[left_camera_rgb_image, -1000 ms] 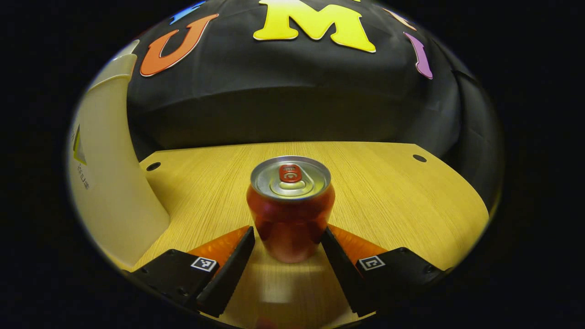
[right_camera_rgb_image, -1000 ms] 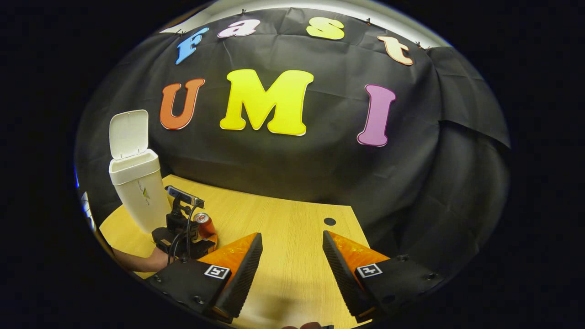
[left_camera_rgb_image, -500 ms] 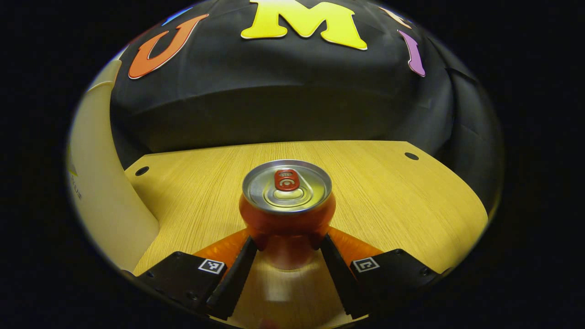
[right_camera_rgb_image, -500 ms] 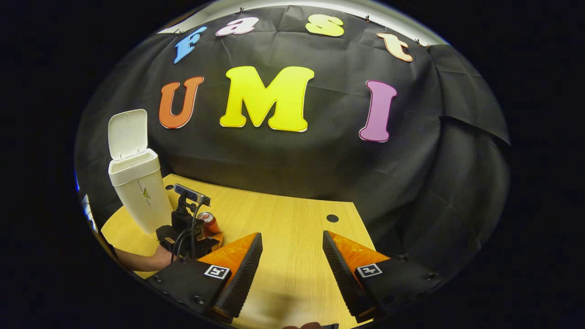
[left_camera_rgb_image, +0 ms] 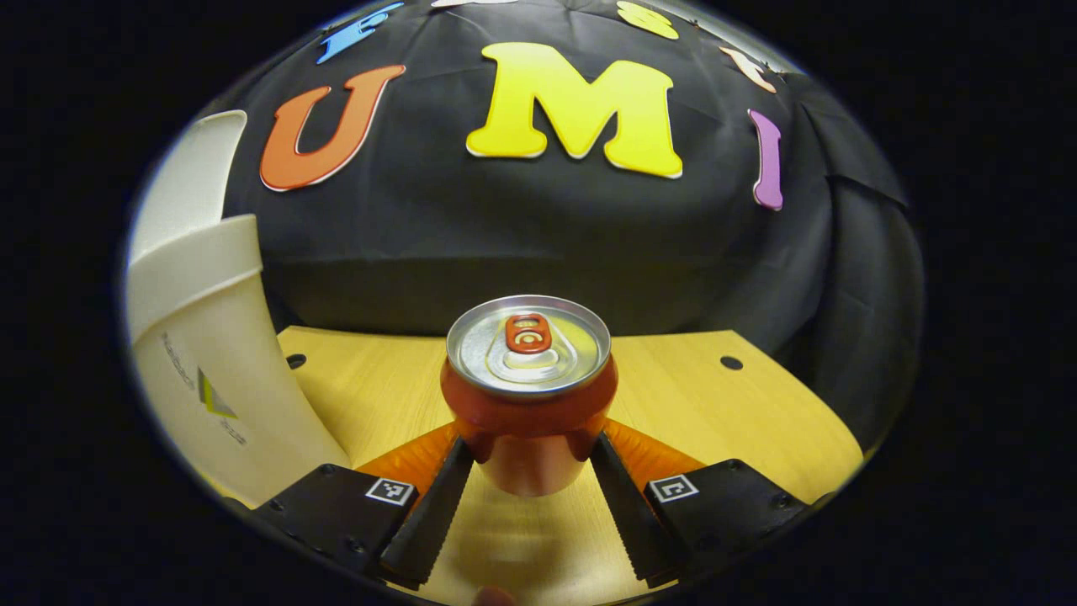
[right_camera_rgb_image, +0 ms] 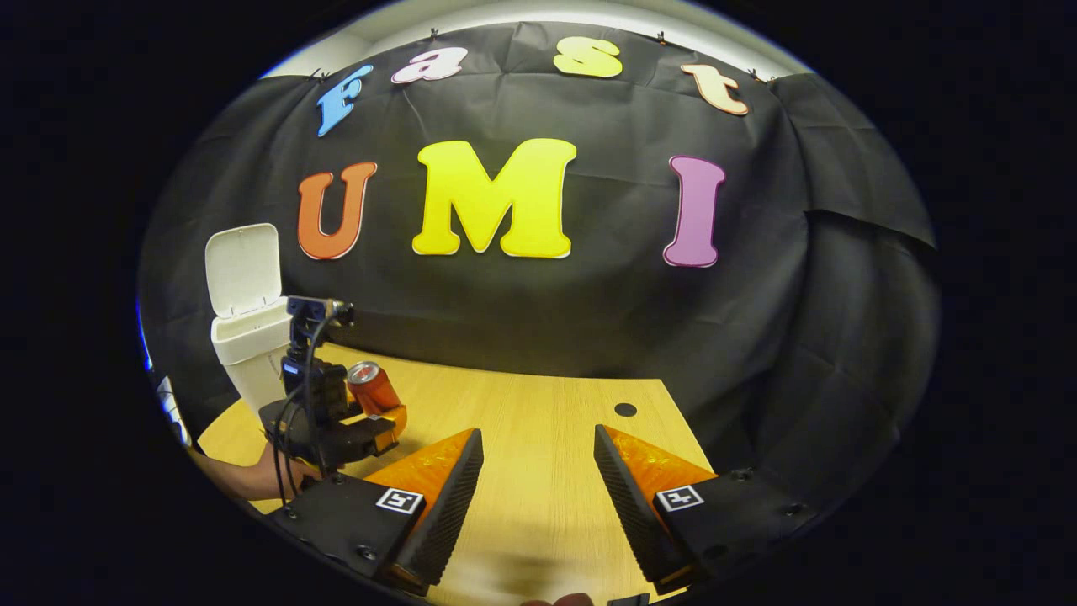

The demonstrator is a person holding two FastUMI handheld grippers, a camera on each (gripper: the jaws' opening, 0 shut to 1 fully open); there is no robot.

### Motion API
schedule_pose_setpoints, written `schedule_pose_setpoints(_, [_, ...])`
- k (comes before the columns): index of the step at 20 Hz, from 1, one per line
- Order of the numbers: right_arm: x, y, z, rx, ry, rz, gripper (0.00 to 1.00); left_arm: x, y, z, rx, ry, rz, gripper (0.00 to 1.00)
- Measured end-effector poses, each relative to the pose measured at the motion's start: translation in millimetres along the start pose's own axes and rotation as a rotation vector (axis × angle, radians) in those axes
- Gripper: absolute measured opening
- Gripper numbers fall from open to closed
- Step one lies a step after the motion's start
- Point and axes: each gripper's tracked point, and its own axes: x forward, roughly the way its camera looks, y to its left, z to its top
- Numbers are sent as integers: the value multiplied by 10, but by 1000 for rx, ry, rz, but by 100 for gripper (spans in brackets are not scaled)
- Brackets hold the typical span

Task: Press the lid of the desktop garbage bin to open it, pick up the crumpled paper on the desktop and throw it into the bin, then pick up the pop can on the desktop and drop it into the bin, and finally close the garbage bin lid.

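Pop can (left_camera_rgb_image: 528, 396) clamped in L tool (left_camera_rgb_image: 528, 459), both fingers pressed on its lower body at 3 and 9 o'clock, can upright, top and pull tab facing up. In L gripper view, can base appears clear of the desk (left_camera_rgb_image: 740, 412); in R gripper view, can (right_camera_rgb_image: 373, 387) w/ L tool (right_camera_rgb_image: 370, 425) sits above the desk surface, a hand (right_camera_rgb_image: 252, 475) on the grip at approx 7 o'clock behind it. Judged lifted, mid-carry.

Key relation: garbage bin (left_camera_rgb_image: 210, 370) at approx 9–10 o'clock from the can in L gripper view, just beside, rim above can top level. Lid (right_camera_rgb_image: 244, 268) up, hinged back, opening exposed. From R gripper view, bin (right_camera_rgb_image: 248, 353) at approx 10 o'clock of the can, near. So next move prob. up and across toward 9–10 o'clock until can clears the rim, then release over opening. Can's long axis vertical, matches the bin mouth; no re-orient needed as far as visible.

L tool much nearer the bin. R tool (right_camera_rgb_image: 530, 488) spread wide, nothing between the fingers, low over desk centre, well apart from bin and can; idle for now, poss. for lid close later.

Crumpled paper: nowhere on the desk parts visible; presumably already inside bin, interior not visible so cannot confirm.

Risk: can bottom clipping the bin rim if lift too low; upright lid just behind the opening, overshoot could knock it.
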Motion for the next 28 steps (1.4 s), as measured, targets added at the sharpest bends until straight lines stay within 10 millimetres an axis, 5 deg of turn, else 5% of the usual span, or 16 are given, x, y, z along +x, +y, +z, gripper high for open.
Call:
schedule_pose_setpoints(5, [-76,236,181,-10,-63,55,85,-227,362,931,3,-120,56,85])
schedule_pose_setpoints(8, [-51,360,281,8,-89,83,85,-385,786,1425,5,-201,148,86])
schedule_pose_setpoints(11, [14,503,319,20,-98,117,84,-538,1298,1654,15,-234,253,85])
schedule_pose_setpoints(15, [138,788,325,18,-81,182,84,-760,2091,1632,-35,-208,415,85])
schedule_pose_setpoints(18, [218,1007,391,10,-85,224,85,-795,2552,1423,-93,-142,518,85])
schedule_pose_setpoints(25, [294,1251,377,36,-74,279,85,-841,2886,1104,-155,-30,574,87])
schedule_pose_setpoints(28, [297,1227,371,47,-72,275,85,-882,2912,1071,-173,-24,577,97])
